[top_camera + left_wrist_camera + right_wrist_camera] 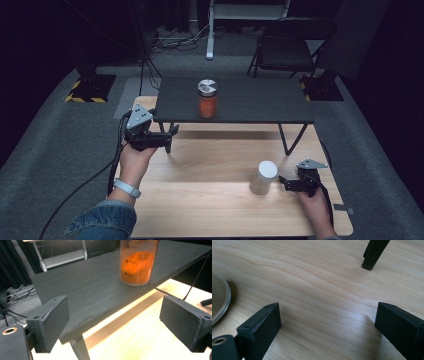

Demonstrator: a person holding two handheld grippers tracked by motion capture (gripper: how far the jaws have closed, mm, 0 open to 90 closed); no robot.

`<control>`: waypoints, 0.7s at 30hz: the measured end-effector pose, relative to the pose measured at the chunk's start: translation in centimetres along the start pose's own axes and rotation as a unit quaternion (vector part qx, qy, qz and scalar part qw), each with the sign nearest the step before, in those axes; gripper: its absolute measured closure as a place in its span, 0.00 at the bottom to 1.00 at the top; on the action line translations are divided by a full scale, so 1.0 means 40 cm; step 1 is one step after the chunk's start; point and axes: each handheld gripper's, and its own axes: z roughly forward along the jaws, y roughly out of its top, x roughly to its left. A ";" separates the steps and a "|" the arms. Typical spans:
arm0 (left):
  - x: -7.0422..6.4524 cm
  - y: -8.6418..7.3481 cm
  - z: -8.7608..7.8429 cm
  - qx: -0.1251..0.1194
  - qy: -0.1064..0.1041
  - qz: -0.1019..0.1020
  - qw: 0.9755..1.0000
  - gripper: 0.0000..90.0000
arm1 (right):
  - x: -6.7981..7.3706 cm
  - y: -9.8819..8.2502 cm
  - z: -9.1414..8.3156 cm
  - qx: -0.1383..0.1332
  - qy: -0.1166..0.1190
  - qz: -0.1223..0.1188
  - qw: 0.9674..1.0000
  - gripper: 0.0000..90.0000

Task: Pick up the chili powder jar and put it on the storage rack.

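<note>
A jar of orange powder point(207, 104) with a silver lid stands on a low black shelf point(250, 102) at the back of the wooden table point(210, 210). In the left gripper view the orange jar point(137, 262) sits on the shelf top point(82, 290), beyond my jaws. My left gripper point(171, 136) hovers by the shelf's left front corner, open, with nothing between its pads point(53, 320). A white-lidded jar point(263, 177) stands on the table at the right. Just right of it my right gripper point(284, 183) is open and not touching it; that jar's base point(219, 300) shows at the left edge.
The shelf's thin black legs point(287, 142) stand on the wooden table, and one leg foot point(369, 263) shows ahead of my right jaws. Cables trail off both grippers. A folding chair point(287, 47) and stands sit on the carpet beyond.
</note>
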 end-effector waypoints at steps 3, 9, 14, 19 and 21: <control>-0.001 -0.028 0.000 0.003 0.000 -0.002 1.000 0.10 | 0.000 0.000 0.000 0.000 0.000 0.000 1.000 0.07; -0.003 -0.083 0.000 0.005 0.002 -0.012 1.000 0.10 | 0.000 0.000 0.000 0.000 0.000 0.000 1.000 0.07; -0.004 -0.126 0.008 0.011 0.002 -0.020 1.000 0.10 | 0.000 0.000 0.000 0.000 0.000 0.000 1.000 0.07; -0.008 -0.170 0.021 0.025 0.003 -0.020 0.999 0.10 | 0.000 0.000 0.000 0.000 0.000 0.000 1.000 0.07; -0.012 -0.187 0.025 0.029 0.006 -0.020 0.999 0.10 | 0.000 0.000 0.000 0.000 0.000 0.000 1.000 0.07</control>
